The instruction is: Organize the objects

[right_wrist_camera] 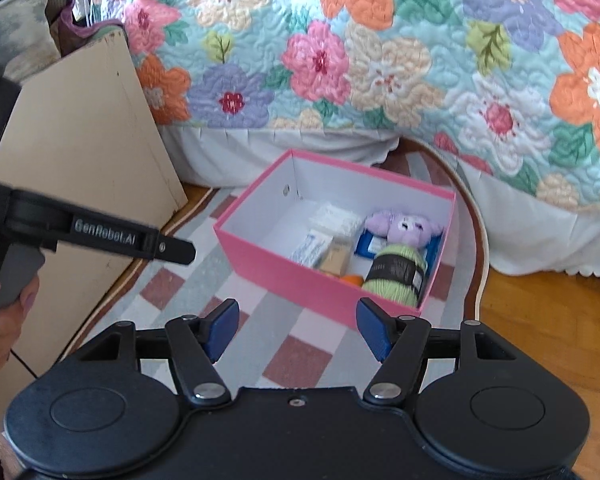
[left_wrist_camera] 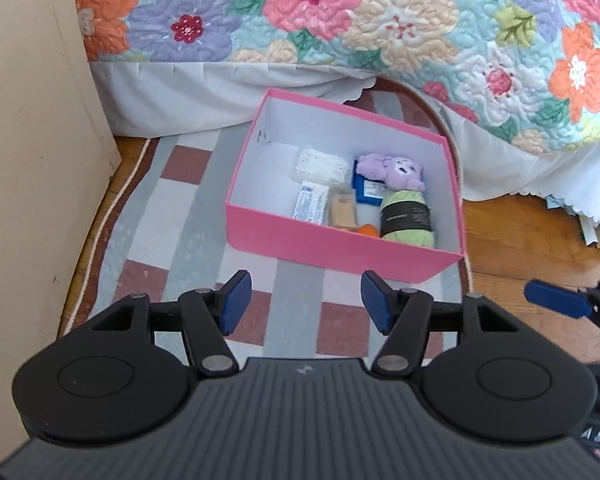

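An open pink box (left_wrist_camera: 332,246) (right_wrist_camera: 268,264) sits on a checked rug beside the bed. Inside lie a purple plush toy (left_wrist_camera: 392,170) (right_wrist_camera: 408,226), a green yarn ball with a black band (left_wrist_camera: 410,220) (right_wrist_camera: 396,272), a blue packet (left_wrist_camera: 366,192), a white packet (left_wrist_camera: 310,202), a tan block (left_wrist_camera: 342,210) and something orange (left_wrist_camera: 368,231). My left gripper (left_wrist_camera: 306,306) hovers over the rug in front of the box, open and empty. My right gripper (right_wrist_camera: 296,330) hangs before the box's near corner, open with nothing between its fingers.
A flowered quilt (left_wrist_camera: 380,20) (right_wrist_camera: 380,60) drapes over the bed behind the box. A beige furniture panel (left_wrist_camera: 32,120) (right_wrist_camera: 80,152) stands at the left. Wood floor (left_wrist_camera: 520,240) lies right of the rug (left_wrist_camera: 188,208). The left gripper's side and a hand (right_wrist_camera: 4,312) show in the right wrist view.
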